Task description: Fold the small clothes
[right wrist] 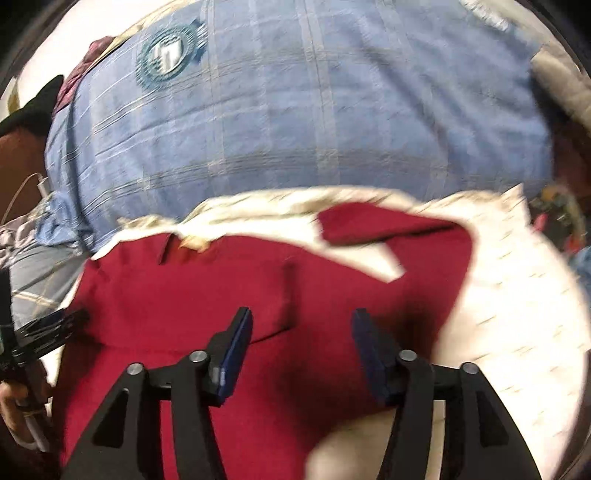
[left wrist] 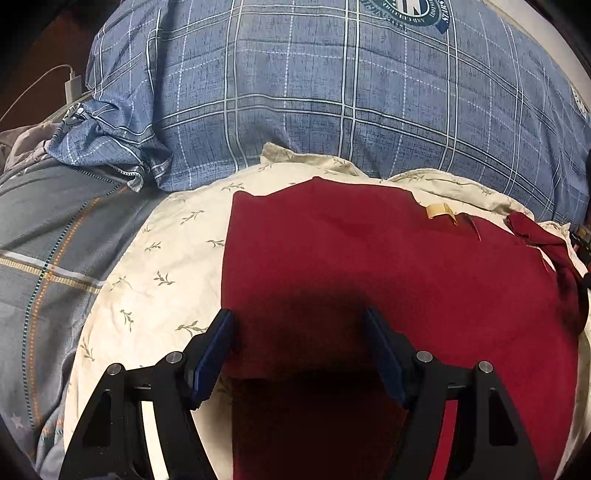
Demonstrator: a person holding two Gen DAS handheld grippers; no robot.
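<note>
Dark red T-shirt (left wrist: pixel 369 258) spread on cream leaf-print sheet (left wrist: pixel 155 266), neck end away from the cameras, tan neck label (left wrist: pixel 439 212) showing; no writing on it legible. One sleeve (right wrist: pixel 384 225) lying out to the right, partly doubled back, in the blurred right wrist view. Fabric mostly flat, one lengthwise crease near centre.

Left gripper (left wrist: pixel 299 325) released, jaws spread wide, poised over the near left hem area, nothing between the pads. Right gripper (right wrist: pixel 301 325) likewise released, over the shirt's middle to right portion; image smeared, contact with cloth cannot be confirmed.

Judged step: taking hold of a side edge for a lengthwise fold. Recommended: pinch only the shirt layer, not the sheet; grip hem and shoulder on one side together; carry across evenly.

Behind, blue plaid quilt (left wrist: pixel 332 92) bearing round emblem (left wrist: pixel 406 11); ring lettering partly cropped, not reliably readable. White charger (left wrist: pixel 72 83) with cable at far left.
</note>
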